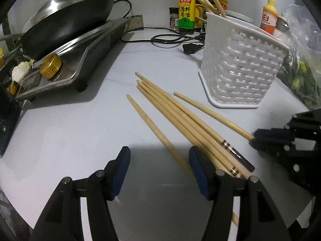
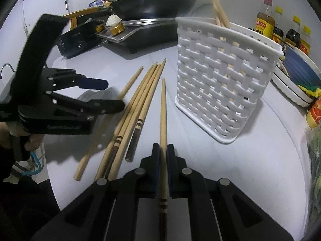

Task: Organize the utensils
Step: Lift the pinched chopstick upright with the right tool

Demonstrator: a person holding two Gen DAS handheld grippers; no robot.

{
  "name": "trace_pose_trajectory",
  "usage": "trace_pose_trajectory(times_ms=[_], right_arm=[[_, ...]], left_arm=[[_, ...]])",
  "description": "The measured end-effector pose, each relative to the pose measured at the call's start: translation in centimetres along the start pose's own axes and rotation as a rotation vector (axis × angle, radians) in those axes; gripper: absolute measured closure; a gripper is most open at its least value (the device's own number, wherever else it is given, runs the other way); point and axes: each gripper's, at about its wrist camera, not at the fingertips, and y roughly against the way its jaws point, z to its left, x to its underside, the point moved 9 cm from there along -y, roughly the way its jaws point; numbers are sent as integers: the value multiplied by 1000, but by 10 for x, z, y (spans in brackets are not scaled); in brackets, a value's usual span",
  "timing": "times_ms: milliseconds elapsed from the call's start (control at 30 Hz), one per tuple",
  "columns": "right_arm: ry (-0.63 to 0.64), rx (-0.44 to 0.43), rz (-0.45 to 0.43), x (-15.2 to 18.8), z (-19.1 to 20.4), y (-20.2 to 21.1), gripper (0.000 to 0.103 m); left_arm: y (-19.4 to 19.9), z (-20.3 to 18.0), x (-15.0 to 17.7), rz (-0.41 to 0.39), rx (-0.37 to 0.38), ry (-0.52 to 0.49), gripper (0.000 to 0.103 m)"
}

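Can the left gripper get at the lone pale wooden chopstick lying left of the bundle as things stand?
Probably yes. The left gripper is open, low over the white counter, and the lone pale wooden chopstick already runs between its fingers. Only the bundle of chopsticks beside its right finger might get caught.

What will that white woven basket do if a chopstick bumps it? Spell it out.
The white basket looks like thin openwork plastic, so it is probably light and may slide on the smooth counter. It stands tall with chopsticks leaning out the top, so it could tip.
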Motion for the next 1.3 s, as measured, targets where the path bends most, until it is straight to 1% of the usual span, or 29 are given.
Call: trace_pose_trajectory(times_ms=[133,233,333,367,400,467,500,533,567,600,633,667,700,733,767,833,1000,1133,1300], right_arm=[[-4,7,10,-6,-2,-4,97],[-10,8,17,-12,-4,-9,97],[-11,12,25,-19,-4,-15,96],[-12,13,26,-21,-4,-17,93],[-17,15,28,-23,-5,-19,86],[-29,19,28,-27,-6,-22,78],[-32,20,27,-29,-7,-24,78],[-31,22,26,-31,-7,-25,78],[-30,25,25,-32,-6,-27,78],[-30,26,23,-34,-6,-28,78],[-30,25,22,-35,-5,-29,78],[-33,23,21,-36,-4,-30,78],[-36,22,21,-36,-4,-30,81],[-37,19,22,-37,-3,-31,86],[-37,21,25,-38,-3,-31,95],[-37,25,30,-38,-2,-31,97],[-18,22,25,-37,6,-27,97],[-17,17,-1,-42,10,-18,97],[-22,9,-35,-47,12,-3,97]], left_arm=[[-1,0,-1,6,10,-7,42],[-5,-1,-5,9,43,-3,42],[-7,-3,-6,10,54,-14,42],[-7,-3,-6,10,59,-18,42],[-7,-2,-5,9,63,-22,44],[-6,-1,-5,3,67,-28,51],[-6,0,-5,1,69,-29,59],[-5,1,-5,-3,70,-31,69],[-4,2,-5,-5,71,-31,74],[-4,3,-4,-5,73,-32,81],[-3,4,-4,-5,76,-33,85],[-3,4,-3,-6,83,-34,86],[-3,4,-3,-7,87,-37,90],[-2,4,-2,-8,91,-40,93],[-1,4,-1,-8,96,-40,93],[0,5,0,-12,104,-35,95],[3,9,4,-21,114,-6,96],[9,13,7,-35,119,22,97],[21,21,4,-72,126,67,97]])
